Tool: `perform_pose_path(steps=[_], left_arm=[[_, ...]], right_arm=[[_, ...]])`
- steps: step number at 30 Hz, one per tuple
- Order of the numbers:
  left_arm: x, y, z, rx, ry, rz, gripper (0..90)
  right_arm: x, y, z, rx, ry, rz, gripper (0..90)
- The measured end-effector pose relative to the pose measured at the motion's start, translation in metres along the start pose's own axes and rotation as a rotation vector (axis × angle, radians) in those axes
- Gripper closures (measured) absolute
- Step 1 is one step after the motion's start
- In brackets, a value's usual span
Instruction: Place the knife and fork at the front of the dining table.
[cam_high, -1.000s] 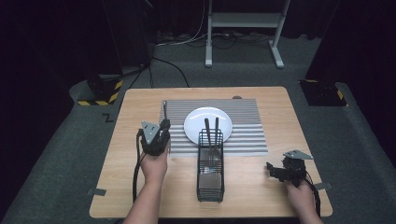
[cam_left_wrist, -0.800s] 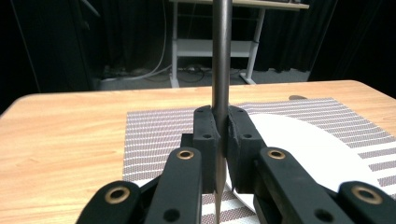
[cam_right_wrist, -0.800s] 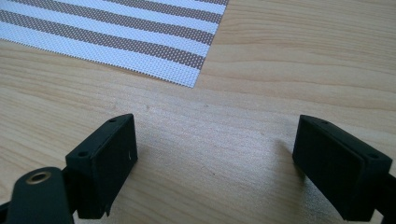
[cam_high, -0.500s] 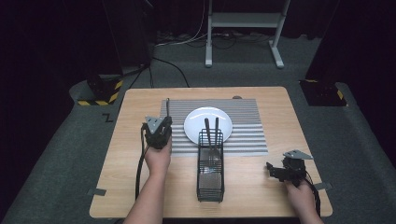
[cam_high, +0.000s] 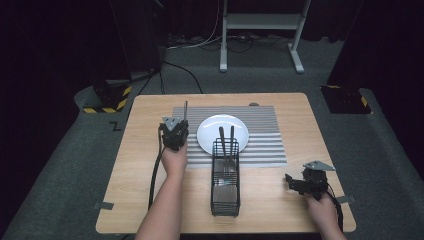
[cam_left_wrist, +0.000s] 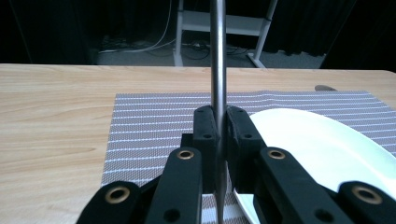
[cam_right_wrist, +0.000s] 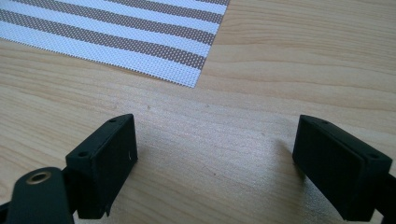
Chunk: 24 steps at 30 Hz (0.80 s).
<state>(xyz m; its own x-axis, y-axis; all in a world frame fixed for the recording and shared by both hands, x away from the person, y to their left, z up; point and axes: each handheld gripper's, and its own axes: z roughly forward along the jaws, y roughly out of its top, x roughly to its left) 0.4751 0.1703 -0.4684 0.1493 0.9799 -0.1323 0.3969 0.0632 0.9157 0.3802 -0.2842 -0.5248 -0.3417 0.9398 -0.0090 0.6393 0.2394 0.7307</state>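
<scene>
High view: wood table (cam_high: 150, 165), dark room; left tongs (cam_high: 176, 131) grip utensil (cam_left_wrist: 217, 56), right tongs (cam_high: 300, 183) open.

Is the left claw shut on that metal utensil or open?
Shut. In the left gripper view the left claw has both pads pressed against the thin metal utensil, which stands upright between them.

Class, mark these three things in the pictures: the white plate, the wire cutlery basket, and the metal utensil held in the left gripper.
white plate (cam_high: 209, 136), high view, bare left part of its face.
wire cutlery basket (cam_high: 225, 192), high view, lower middle.
metal utensil (cam_left_wrist: 217, 56), left gripper view, handle above the jaws.
</scene>
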Motion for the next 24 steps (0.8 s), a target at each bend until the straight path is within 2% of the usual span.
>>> perform_pose_path(steps=[6,13,18,24], left_arm=[[0.000,0.000,0.018,0.032,0.010,-0.011,82.9],[0.007,-0.008,0.038,0.067,0.019,-0.078,82.9],[0.008,-0.011,0.050,0.109,0.027,-0.077,83.0],[0.011,-0.016,0.060,0.140,0.038,-0.100,83.0]], right_arm=[[0.000,0.000,0.000,0.003,-0.001,0.000,13.6],[0.000,0.000,0.000,0.002,-0.001,-0.001,13.7],[0.000,0.000,0.000,0.002,0.000,0.000,13.7],[0.000,0.000,0.000,0.002,0.000,0.000,13.7]])
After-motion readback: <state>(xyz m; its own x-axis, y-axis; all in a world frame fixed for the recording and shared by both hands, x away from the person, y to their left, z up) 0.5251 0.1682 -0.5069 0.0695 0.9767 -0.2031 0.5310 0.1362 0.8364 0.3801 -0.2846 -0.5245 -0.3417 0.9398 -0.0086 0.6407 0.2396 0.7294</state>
